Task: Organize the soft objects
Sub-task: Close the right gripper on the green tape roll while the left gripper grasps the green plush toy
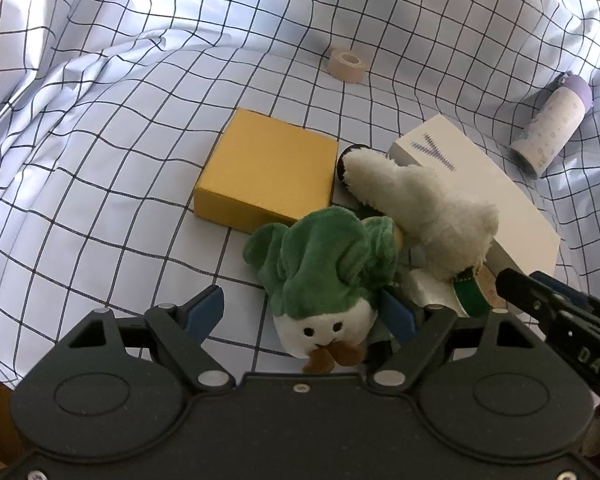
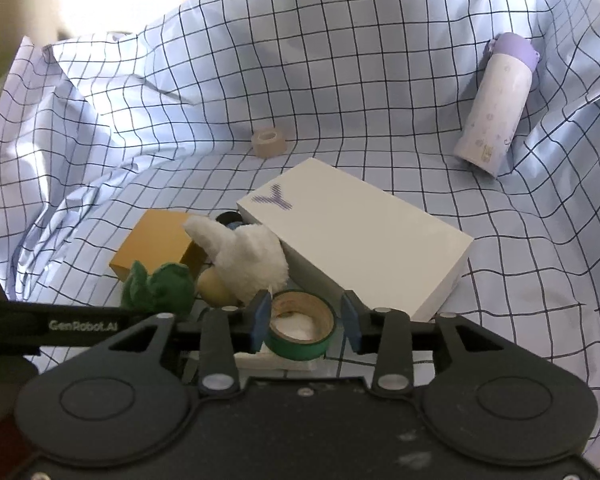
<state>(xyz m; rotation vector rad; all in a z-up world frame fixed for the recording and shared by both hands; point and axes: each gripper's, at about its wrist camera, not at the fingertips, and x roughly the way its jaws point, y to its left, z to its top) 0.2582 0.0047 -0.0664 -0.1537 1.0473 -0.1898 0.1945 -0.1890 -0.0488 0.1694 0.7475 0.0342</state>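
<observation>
A green and white plush [image 1: 324, 272] lies on the checked sheet between the jaws of my left gripper [image 1: 303, 314], which stands open; its left pad is clear of the plush. A fluffy white plush [image 1: 420, 208] leans beside it, against the white box [image 1: 480, 184]. In the right wrist view both plushes show, the green [image 2: 160, 284] and the white [image 2: 248, 260]. My right gripper [image 2: 306, 322] straddles a green tape roll [image 2: 300, 328]. Its left pad is at the roll and a thin gap shows at the right pad. The roll rests on a flat white piece [image 2: 276, 360].
A yellow box [image 1: 268, 168] sits behind the green plush. A beige tape roll [image 1: 348, 64] lies farther back, and a lilac bottle [image 1: 552, 128] lies on its side at the right. The checked sheet [image 1: 120, 140] rises in folds all around.
</observation>
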